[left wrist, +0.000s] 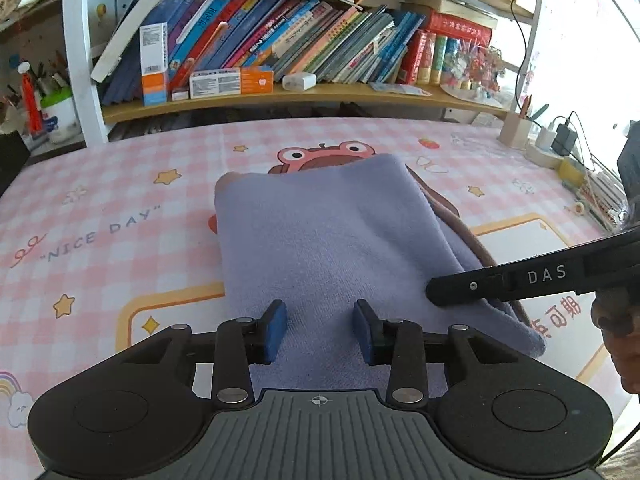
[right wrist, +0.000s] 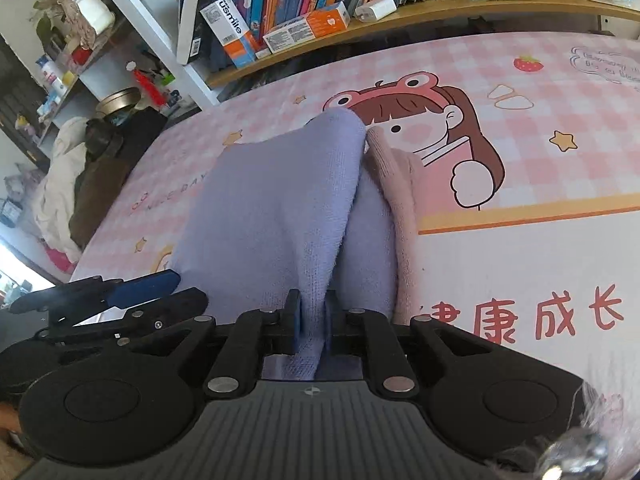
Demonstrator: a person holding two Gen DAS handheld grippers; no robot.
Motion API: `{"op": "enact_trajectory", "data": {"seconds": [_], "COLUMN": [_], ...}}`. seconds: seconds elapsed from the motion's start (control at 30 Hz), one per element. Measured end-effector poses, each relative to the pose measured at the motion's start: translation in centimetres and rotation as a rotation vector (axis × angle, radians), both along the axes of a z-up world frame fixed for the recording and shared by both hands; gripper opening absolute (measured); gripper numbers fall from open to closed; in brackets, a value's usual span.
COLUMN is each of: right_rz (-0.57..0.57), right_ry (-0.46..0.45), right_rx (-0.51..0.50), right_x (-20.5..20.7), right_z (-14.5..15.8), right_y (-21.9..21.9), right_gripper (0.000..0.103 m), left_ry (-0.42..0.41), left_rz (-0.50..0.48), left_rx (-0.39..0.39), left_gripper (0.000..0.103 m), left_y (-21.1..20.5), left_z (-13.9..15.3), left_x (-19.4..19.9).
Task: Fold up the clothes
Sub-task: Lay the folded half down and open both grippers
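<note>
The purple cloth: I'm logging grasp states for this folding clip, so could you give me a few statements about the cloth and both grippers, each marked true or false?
1. The right gripper is shut on a fold of the purple cloth. True.
2. The left gripper also pinches the cloth. False: its jaws stand open, with the cloth lying flat beneath them.
3. A pinkish-brown layer shows along the cloth's right edge. True.
4. The cloth lies on a bare wooden desk. False: it lies on a pink checked mat printed with cartoons.
5. A shelf of books stands behind the mat. True.
</note>
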State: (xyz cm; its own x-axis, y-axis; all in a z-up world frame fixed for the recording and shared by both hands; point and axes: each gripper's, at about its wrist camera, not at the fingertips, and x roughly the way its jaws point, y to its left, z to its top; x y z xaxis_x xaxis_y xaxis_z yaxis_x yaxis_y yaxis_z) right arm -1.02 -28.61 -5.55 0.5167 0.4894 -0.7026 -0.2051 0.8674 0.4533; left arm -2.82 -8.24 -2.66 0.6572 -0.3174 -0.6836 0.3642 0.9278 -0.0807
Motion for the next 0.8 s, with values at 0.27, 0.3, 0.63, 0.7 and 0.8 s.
{"op": "enact_trajectory", "data": {"seconds": [0.27, 0.3, 0.63, 0.7, 0.8], "right_rz": [-0.022, -0.03, -0.115, -0.127, -0.145], "right_ry": [-0.063, -0.079, -0.208, -0.208, -0.221], "right_rx": [-0.09, -0.108, -0.275, -0.298, -0.332], "right_x": [-1.5, -2.0, -7.1, -8.1, -9.5], "right_z": [1.3, 1.5, 3.7, 3.9, 4.2], "right_y": [1.3, 1.3, 1.6, 1.7, 2.0], "right_gripper": [0.02, 0.022, 0.044, 0.052, 0.06], "left_ry": [-0.029, -0.037, -0.104, -0.106, -0.108], "left_rz": [-0.034, -0.035, 0.002, 0.011, 0.006], "left_rx": [0.028, 0.029, 0.017, 0.015, 0.015], "left_gripper": [0.038, 0.038, 0.049, 0.056, 0.059], "left_y": [0.0, 0.1, 2.5, 3.0, 3.5], "left_z": [0.3, 0.4, 1.8, 1.9, 2.0], "left_x": [-0.5, -0.7, -4.0, -4.6, -5.0]}}
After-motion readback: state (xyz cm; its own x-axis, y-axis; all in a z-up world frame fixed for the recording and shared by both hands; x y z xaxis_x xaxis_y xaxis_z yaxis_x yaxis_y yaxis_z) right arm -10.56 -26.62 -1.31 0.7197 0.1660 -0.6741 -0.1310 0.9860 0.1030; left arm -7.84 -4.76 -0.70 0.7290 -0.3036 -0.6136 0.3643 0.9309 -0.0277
